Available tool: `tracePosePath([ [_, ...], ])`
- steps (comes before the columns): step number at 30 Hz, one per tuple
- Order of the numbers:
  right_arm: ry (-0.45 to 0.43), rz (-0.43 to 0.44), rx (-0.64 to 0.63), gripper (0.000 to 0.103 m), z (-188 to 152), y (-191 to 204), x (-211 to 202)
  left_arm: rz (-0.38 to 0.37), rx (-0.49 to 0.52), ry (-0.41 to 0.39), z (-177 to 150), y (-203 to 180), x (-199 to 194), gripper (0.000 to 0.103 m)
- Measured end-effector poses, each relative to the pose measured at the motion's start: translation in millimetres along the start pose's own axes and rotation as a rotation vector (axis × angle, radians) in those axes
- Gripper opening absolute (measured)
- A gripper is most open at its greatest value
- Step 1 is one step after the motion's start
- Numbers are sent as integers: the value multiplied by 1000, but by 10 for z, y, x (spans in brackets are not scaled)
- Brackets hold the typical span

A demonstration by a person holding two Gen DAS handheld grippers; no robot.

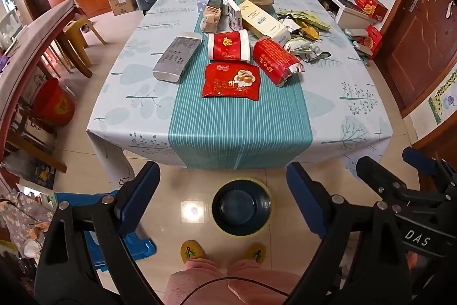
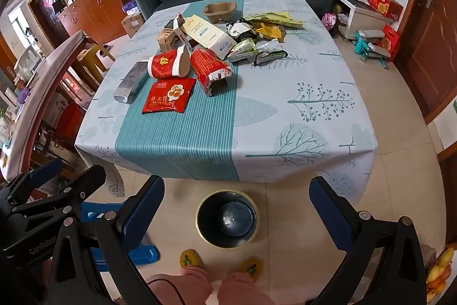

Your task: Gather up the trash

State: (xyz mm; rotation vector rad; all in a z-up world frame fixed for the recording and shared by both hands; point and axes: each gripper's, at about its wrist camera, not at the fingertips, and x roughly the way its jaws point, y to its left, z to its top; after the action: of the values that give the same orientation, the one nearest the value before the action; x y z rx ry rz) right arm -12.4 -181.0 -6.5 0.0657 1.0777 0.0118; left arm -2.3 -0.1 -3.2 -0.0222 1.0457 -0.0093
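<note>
- Left gripper (image 1: 222, 205): jaws spread wide, nothing between them; it hangs over the floor at the near edge of the table (image 1: 357, 116), tilted downward.
- Right gripper (image 2: 237, 207): jaws likewise fully apart and empty, held just beside the left one, also short of the table.
- Waste bin (image 1: 241, 207): a round dark bin with a pale rim, standing on the floor between the table edge and the person's slippers (image 1: 192, 249); it appears between the blue pads in both wrist views.
- Trash pile: gathered on the teal centre strip toward the far half of the table, well ahead of and above both grippers.
- Red flat packet (image 1: 231, 80): the nearest piece, lying flat, its long axis across the strip; judged slightly nearer the left gripper, since it lies left of centre in the right view.
- Red foil bag (image 1: 275, 62): torn open at its near end, long axis running diagonally toward the near right.
- Red-and-white cup (image 1: 228, 45): on its side behind the packet.
- Silver box (image 1: 177, 59): left of the packet, long axis running away from the viewer.
- Cream carton (image 1: 262, 19) and yellow wrappers (image 1: 305, 19): farther back.
</note>
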Motion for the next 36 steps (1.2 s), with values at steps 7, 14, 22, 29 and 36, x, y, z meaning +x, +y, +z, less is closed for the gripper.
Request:
tracePosePath([
  [7,-24,2,6,103,-42,-43,-16,-9,9,14,-4,-47,15,85],
  [14,-24,7,6,103,-43,-73,-18,-11,9,15,8,-41,21,85],
  [22,-17,20,20,103,-47,-95,-12,-11,9,14,13,-48,19,84],
  [29,-11,26,23,103,-57,-120,-7,-6,9,15,17,-59,8,84],
  [36,-13,28,26,103,-60,-124,-15,-4,10,14,12,-60,-1,84],
])
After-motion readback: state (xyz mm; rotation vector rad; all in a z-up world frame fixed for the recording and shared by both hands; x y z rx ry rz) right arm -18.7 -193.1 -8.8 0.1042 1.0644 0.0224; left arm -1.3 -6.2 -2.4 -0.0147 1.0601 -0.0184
